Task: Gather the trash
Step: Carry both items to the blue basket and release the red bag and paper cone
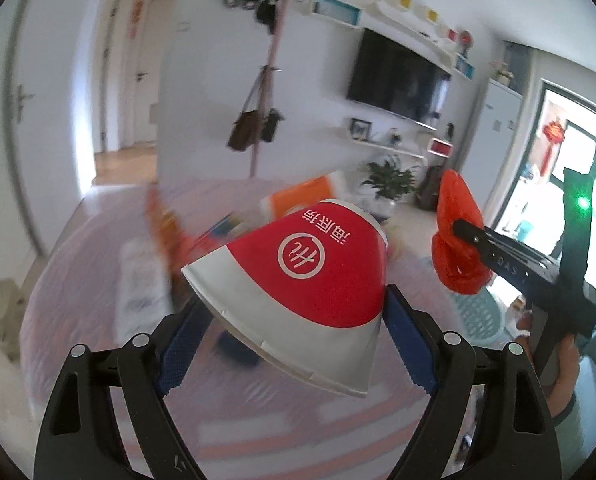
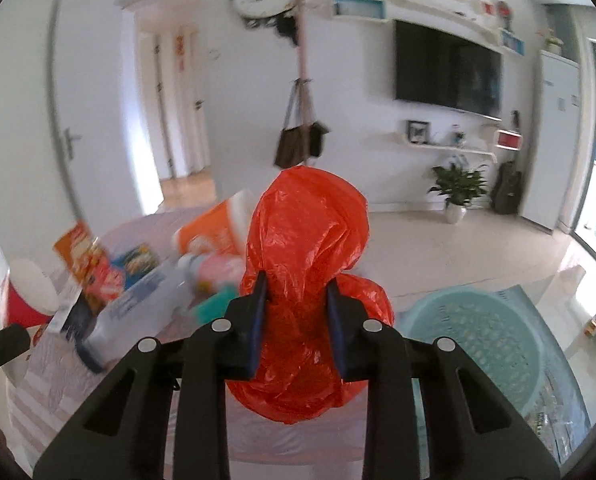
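Observation:
A red and white paper cup [image 1: 310, 272] lies tilted on its side between the blue pads of my left gripper [image 1: 294, 320], which is shut on it and holds it above the table. The same cup [image 2: 22, 300] shows at the far left of the right wrist view. My right gripper [image 2: 297, 292] is shut on a crumpled red plastic bag [image 2: 310, 232], which bulges above and below the pads. In the left wrist view that bag [image 1: 456, 240] hangs at the tip of the right gripper [image 1: 464, 226], to the right of the cup.
A round table with a striped cloth [image 2: 58, 380] carries several packages, among them an orange pack [image 2: 214, 232], a snack bag [image 2: 86, 264] and a clear bottle [image 2: 134, 312]. A teal plastic basket [image 2: 482, 336] stands low at the right. A hand [image 1: 558, 360] grips the right tool.

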